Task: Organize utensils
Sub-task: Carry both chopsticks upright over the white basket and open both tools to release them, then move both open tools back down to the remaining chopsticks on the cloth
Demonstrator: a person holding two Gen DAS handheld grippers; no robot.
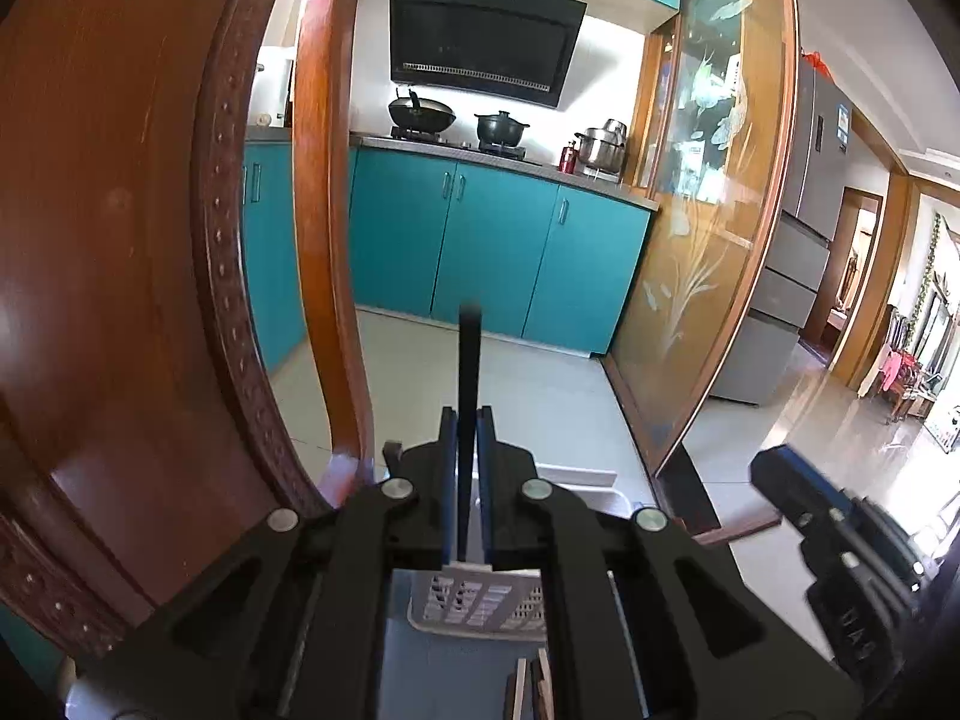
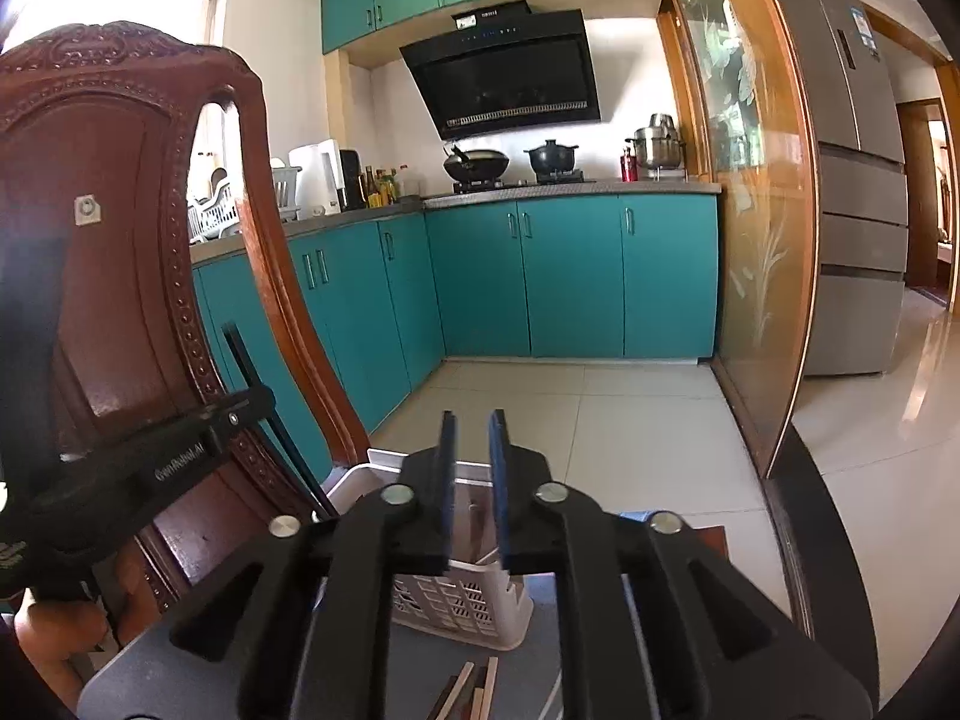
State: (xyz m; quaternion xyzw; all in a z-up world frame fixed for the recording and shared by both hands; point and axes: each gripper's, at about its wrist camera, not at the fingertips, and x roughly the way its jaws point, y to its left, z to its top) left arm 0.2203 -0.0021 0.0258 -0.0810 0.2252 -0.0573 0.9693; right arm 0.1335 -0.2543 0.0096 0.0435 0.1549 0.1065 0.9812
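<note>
My left gripper is shut on a black chopstick that stands upright between its blue pads, above a white perforated utensil holder. In the right wrist view the left gripper shows at the left with the chopstick slanting down toward the holder. My right gripper is open and empty just above the holder. It also shows at the right edge of the left wrist view. Several wooden chopsticks lie on the grey table in front of the holder.
A carved wooden chair back stands close on the left, behind the table. Beyond it are teal kitchen cabinets, a glass sliding door and a tiled floor.
</note>
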